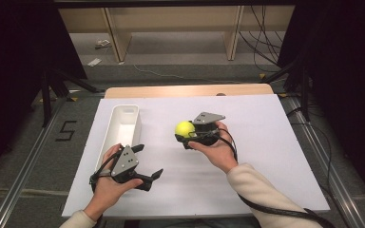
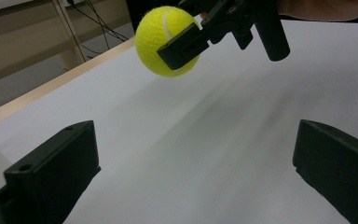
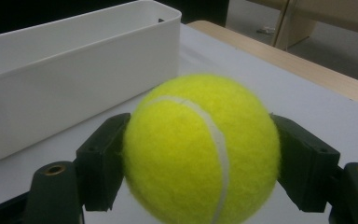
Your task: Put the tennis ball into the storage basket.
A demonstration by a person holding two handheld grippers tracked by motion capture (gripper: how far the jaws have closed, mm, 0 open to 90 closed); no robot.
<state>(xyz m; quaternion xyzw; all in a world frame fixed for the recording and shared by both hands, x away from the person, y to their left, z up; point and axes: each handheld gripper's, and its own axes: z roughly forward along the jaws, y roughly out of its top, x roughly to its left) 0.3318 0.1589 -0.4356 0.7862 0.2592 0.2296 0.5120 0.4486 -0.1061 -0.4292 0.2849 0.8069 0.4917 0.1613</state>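
Observation:
A yellow tennis ball (image 1: 185, 128) hangs above the middle of the white table, clamped between the black jaws of my right gripper (image 1: 188, 133). Seen from the right gripper view, the ball (image 3: 200, 149) sits squarely between both pads. From the left gripper view the ball (image 2: 164, 39) and the right gripper (image 2: 186, 44) appear up ahead. My left gripper (image 1: 148, 161) rests low near the table's front left, jaws wide apart with nothing between them. A long white bin (image 1: 119, 130) stands to the left of the ball.
The white board (image 1: 247, 156) covers a wooden table whose far edge (image 1: 185, 90) shows. Wooden shelf legs and cables lie on the floor beyond. A black cable trails from the right forearm over the front right corner.

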